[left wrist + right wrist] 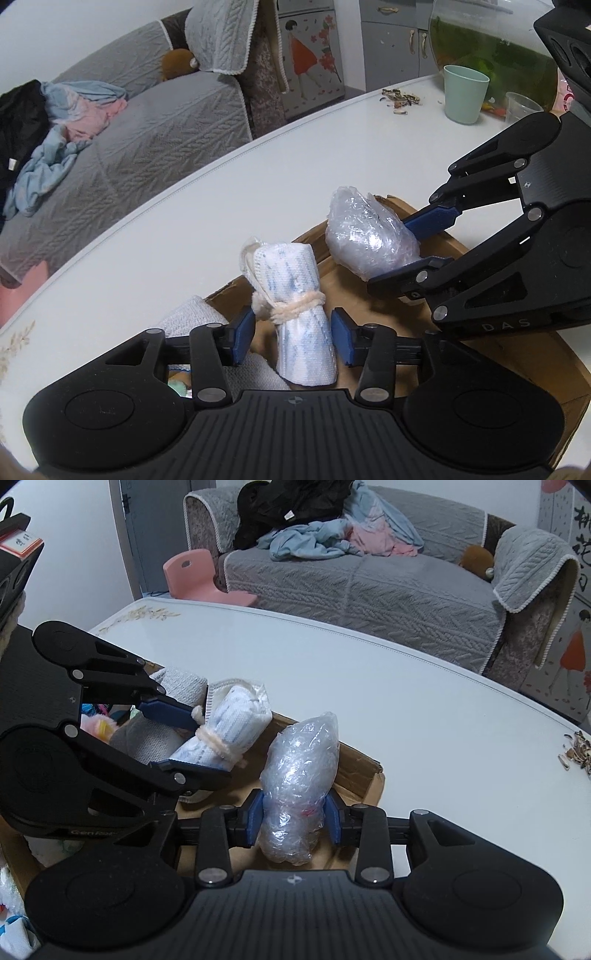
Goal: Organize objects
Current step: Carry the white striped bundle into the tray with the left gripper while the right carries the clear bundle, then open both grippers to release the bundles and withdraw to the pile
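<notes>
A shallow cardboard box (458, 254) lies on the white desk (258, 177), and both pairs of tongs reach down into it. The left tongs (293, 338) stand around a rolled white cloth (295, 306) tied with a pale cord; the roll stands nearly upright inside the box, and there is a gap between each blue pad and the cloth, so these tongs are released. The right tongs (294, 818) straddle a bundle wrapped in clear plastic (301, 775), which also stands on end in the box, just beside the roll. Their pads sit tight against the lower part of the wrap on both sides, grasping it. At the end of the box nearest the left tongs lie folded grey cloths (181, 686) and some coloured soft things that are too hidden to name. Well beyond the box on the desk stand a green cup (465, 94), a clear plastic cup (522, 105) and a fishbowl (491, 40), with a small heap of seed husks (400, 98) near the green cup.
</notes>
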The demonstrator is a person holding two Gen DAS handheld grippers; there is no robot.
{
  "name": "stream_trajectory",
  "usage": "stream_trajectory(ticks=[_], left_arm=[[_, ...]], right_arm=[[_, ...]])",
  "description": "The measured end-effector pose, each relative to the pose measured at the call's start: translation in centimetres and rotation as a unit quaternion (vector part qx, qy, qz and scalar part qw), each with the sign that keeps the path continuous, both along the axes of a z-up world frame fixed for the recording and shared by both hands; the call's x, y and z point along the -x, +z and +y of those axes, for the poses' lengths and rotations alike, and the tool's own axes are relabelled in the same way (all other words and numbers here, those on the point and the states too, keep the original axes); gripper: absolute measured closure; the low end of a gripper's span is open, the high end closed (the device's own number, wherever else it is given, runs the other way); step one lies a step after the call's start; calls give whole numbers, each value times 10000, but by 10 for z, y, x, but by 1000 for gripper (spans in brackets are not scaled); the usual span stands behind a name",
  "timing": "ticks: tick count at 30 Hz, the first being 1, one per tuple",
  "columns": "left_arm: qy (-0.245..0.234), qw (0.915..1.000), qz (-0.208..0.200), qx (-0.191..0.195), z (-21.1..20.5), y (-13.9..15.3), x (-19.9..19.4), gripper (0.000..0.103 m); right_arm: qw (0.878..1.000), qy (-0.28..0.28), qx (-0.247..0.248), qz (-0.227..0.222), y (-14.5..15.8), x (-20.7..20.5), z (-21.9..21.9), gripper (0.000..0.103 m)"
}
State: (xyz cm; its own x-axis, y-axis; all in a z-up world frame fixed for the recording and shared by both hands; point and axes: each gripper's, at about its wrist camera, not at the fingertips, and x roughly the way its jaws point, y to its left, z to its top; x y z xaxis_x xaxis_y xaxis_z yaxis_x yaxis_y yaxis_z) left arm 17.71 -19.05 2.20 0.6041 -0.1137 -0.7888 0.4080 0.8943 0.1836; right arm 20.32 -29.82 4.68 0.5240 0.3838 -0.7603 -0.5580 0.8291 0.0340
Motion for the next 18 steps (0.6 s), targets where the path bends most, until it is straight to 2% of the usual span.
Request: stream_trajectory(ticks=[2,9,13,18], left_arm=[[-10,10000,-13,-31,0,2,1,49],[13,10000,-45,-50,4,6,4,32],[21,10000,-66,29,4,13,9,31],[55,9996,-188,210,8,40,25,26]], right_arm=[[10000,-5,-13,3,1,0,0,70],[10000,-38,-21,-62,1,-4,1,62],[10000,-17,-1,-70,4,-4,2,62],[9999,-25,-41,-114,15,4,1,57]])
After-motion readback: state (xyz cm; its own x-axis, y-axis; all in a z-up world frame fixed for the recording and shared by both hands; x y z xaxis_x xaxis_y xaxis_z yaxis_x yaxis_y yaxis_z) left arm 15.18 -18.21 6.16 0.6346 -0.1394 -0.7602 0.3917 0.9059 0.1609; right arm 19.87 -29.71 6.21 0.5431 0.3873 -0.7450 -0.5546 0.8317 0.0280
